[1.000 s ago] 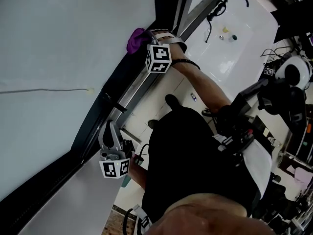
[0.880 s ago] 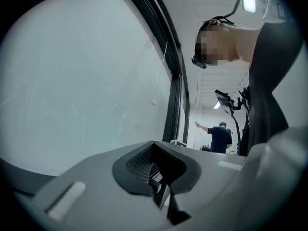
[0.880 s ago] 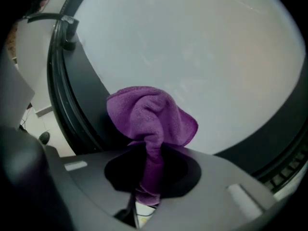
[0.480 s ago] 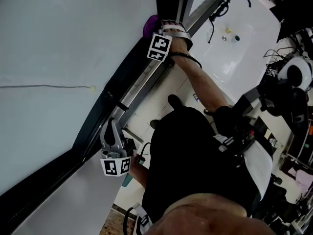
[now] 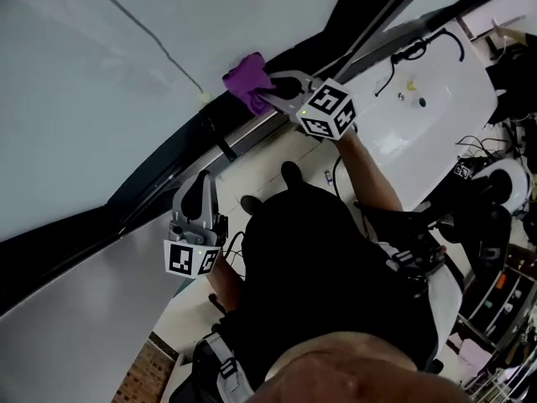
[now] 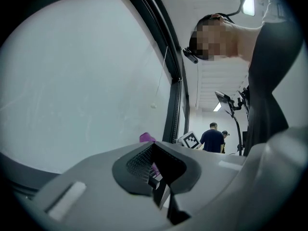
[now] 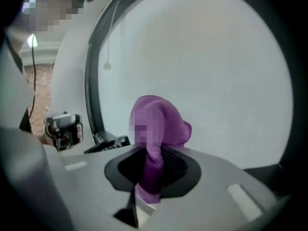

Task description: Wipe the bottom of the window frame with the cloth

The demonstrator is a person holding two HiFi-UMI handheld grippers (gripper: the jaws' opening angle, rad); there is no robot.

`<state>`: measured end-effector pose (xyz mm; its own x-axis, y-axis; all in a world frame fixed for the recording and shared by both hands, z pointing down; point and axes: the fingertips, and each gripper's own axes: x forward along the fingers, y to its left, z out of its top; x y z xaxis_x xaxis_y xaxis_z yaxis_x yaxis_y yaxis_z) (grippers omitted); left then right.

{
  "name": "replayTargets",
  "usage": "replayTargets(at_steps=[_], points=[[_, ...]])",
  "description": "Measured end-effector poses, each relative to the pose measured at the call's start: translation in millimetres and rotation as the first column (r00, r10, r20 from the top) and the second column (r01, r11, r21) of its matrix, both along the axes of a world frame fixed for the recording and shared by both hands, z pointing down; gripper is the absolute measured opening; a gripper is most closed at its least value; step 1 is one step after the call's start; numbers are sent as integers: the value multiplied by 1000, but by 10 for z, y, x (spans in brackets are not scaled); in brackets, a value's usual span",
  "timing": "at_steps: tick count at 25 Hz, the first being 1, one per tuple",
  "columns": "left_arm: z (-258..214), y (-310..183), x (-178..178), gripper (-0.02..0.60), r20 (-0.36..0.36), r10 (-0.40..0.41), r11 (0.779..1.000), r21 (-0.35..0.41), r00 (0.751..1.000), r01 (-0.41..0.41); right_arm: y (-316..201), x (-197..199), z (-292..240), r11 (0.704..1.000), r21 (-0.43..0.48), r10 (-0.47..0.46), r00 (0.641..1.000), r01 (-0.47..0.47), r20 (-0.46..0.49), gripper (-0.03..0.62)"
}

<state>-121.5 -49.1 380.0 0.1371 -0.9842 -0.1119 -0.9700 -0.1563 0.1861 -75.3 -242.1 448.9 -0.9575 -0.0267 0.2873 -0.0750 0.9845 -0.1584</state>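
A purple cloth (image 5: 246, 81) is pressed against the dark bottom bar of the window frame (image 5: 168, 170), below the pale glass. My right gripper (image 5: 273, 97) is shut on it; in the right gripper view the cloth (image 7: 156, 124) bulges up from between the jaws. My left gripper (image 5: 201, 187) hangs lower left by the frame, jaws together with nothing in them. From the left gripper view, the cloth (image 6: 146, 137) shows far along the frame, next to the right gripper's marker cube (image 6: 191, 139).
A thin cord ending in a small bead (image 5: 201, 97) hangs over the glass just left of the cloth. A silver rail (image 5: 252, 133) runs below the frame. A white table (image 5: 436, 74) with cables, and dark equipment (image 5: 495, 191), stand at right. People (image 6: 211, 138) stand far off.
The head view has swung round. My right gripper has slid the cloth back along the frame, closer to the cord's bead and the left gripper. The left gripper has hardly moved.
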Motion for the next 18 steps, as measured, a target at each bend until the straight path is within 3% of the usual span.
replayTargets(at_steps=[3,4,6,8,9,14,18], points=[[-41,51,-24,-9,-4,-20,1000,-1,1000,20,166,-409,343,974,217,-17,977,65,-214,66],[-50,82,-53,-9,-6,-31,1000,-4,1000,31,173,-506,451,945,314,9,956,87,-293,66],[-58,161,-111,-9,-11,-56,998,-10,998,55,168,-624,561,857,497,79,916,139,-393,64],[-50,225,-169,-9,-14,-80,997,-14,997,79,170,-664,584,783,596,121,897,176,-425,63],[-43,236,-192,-9,-14,-88,996,-15,996,88,165,-668,586,765,617,127,896,185,-426,63],[-52,196,-188,-9,-6,-80,997,-12,997,80,-38,-477,618,736,655,172,889,170,-424,61],[-32,106,-179,-9,-2,-57,998,-12,998,57,-433,-200,670,725,676,261,856,132,-446,61]])
